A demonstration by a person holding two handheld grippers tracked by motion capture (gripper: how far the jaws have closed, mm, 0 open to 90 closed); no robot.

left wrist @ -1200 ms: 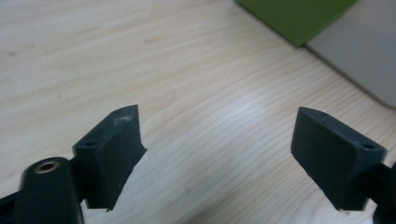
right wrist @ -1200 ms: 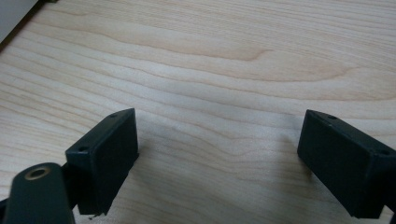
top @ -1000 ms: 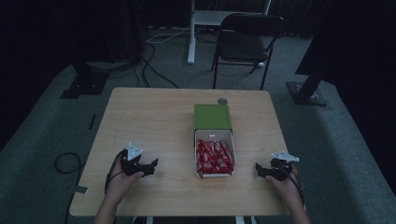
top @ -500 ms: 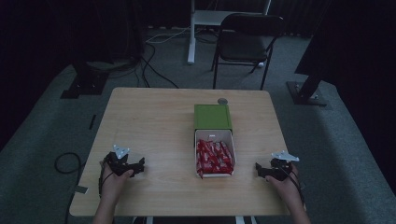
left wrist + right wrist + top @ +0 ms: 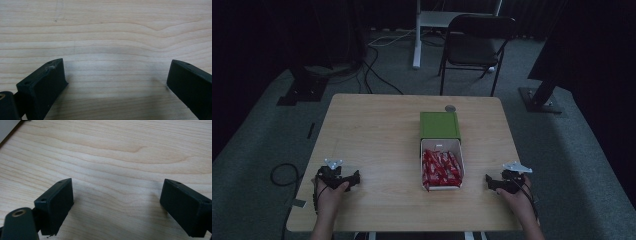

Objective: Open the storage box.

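Note:
A white box (image 5: 441,148) with a green lid (image 5: 439,125) folded back lies at the table's middle, packed with several red wrapped bars (image 5: 441,167). My left gripper (image 5: 354,179) rests on the wooden table (image 5: 372,130) near its front left, open, with bare wood between its jaws (image 5: 116,75). My right gripper (image 5: 488,181) rests near the front right, just right of the box, also open over bare wood (image 5: 117,192). Nothing is held by either gripper.
A small round grey object (image 5: 450,108) lies just behind the green lid. Beyond the table stand a black folding chair (image 5: 477,40), a white desk leg (image 5: 416,35) and cables on the carpet. A pale edge (image 5: 8,127) shows at the right gripper view's top left.
My left gripper has slid leftward along the table's front, away from the box. The right gripper has stayed put.

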